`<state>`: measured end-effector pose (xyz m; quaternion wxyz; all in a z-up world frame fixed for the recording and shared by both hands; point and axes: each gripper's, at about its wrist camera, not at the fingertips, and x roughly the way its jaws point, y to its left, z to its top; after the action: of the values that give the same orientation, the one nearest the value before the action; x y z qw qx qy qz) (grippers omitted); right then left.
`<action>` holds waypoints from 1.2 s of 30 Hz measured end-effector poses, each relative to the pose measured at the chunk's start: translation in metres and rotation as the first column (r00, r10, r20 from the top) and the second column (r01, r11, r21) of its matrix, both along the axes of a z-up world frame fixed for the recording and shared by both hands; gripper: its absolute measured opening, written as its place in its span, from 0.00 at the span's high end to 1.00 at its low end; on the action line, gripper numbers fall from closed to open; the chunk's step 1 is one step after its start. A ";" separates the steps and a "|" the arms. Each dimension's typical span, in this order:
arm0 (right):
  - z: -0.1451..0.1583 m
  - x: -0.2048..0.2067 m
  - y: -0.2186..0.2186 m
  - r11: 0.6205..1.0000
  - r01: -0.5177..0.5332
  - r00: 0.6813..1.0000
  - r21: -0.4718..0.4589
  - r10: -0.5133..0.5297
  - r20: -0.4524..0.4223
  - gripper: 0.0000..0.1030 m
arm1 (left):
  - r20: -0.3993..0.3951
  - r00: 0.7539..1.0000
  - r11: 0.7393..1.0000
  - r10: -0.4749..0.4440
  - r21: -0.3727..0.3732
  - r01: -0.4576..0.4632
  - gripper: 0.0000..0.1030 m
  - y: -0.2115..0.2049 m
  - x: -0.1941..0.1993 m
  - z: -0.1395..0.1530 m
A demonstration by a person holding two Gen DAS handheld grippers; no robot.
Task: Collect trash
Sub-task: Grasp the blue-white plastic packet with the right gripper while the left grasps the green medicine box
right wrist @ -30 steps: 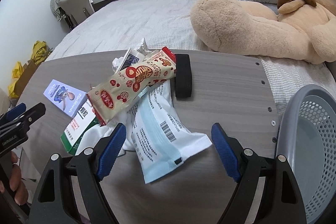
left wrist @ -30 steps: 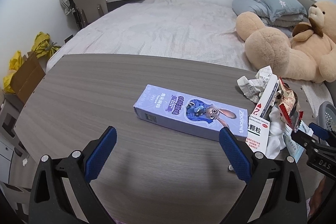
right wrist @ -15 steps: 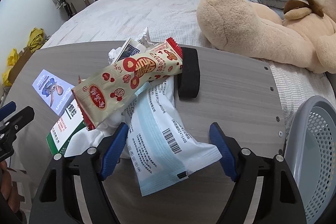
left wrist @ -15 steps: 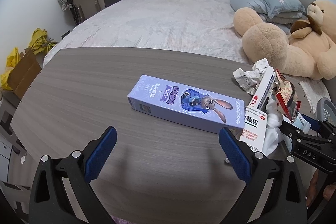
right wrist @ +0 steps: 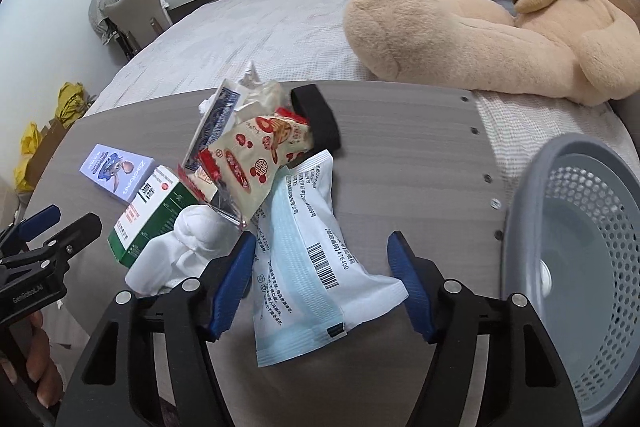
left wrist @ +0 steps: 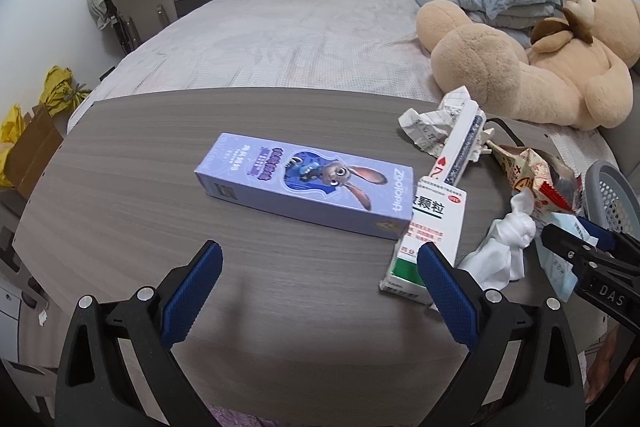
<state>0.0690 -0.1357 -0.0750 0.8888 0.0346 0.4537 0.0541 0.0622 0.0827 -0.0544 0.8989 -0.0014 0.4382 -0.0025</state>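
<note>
Evidently the right tongs (right wrist: 322,281), closing astride the white-and-blue packet (right wrist: 310,255) near the worktop's (right wrist: 408,155) right edge, could snag the tissue (right wrist: 180,251) beside it, while the left tongs (left wrist: 318,291) hang open and empty.

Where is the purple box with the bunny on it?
The purple bunny box lies flat in the middle of the grey table in the left wrist view, just ahead of the left gripper. Its right end touches the green and white medicine box.

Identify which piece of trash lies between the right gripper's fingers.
The white and light-blue pouch with the barcode. The snack wrapper, green-and-white box and purple box lie farther off.
</note>
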 end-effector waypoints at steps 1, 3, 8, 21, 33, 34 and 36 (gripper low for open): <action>0.001 -0.004 -0.003 1.000 0.009 1.000 -0.006 -0.009 0.004 0.37 | -0.001 1.000 1.000 -0.003 0.001 0.003 0.07 -0.002 -0.001 0.000; 0.003 -0.011 -0.009 1.000 0.026 1.000 -0.017 -0.025 0.009 0.37 | -0.002 1.000 1.000 -0.011 0.004 0.011 0.07 -0.005 -0.002 -0.001; 0.004 -0.029 -0.025 0.998 0.064 0.998 -0.024 -0.064 0.012 0.37 | -0.018 1.000 1.000 -0.022 -0.006 0.022 0.07 -0.013 -0.002 -0.005; 0.015 -0.053 -0.051 0.993 0.111 0.992 0.042 -0.113 0.057 0.37 | -0.033 0.999 1.000 -0.027 0.000 0.027 0.07 -0.029 0.005 -0.013; 0.016 -0.058 -0.061 0.989 0.131 0.989 0.075 -0.135 0.055 0.37 | -0.045 0.998 0.999 -0.036 -0.009 0.036 0.14 -0.041 0.011 -0.026; 0.016 -0.058 -0.062 0.988 0.132 0.989 0.077 -0.136 0.055 0.37 | -0.047 0.998 0.999 -0.038 -0.010 0.038 0.16 -0.042 0.012 -0.026; 0.015 -0.057 -0.062 0.988 0.132 0.989 0.077 -0.137 0.054 0.37 | -0.054 0.998 0.999 -0.043 -0.017 0.042 0.21 -0.044 0.013 -0.028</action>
<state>0.0120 -0.1976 -0.0596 0.9015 0.0959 0.4218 0.0115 0.0748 0.0387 -0.0826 0.8864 0.0006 0.4623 -0.0250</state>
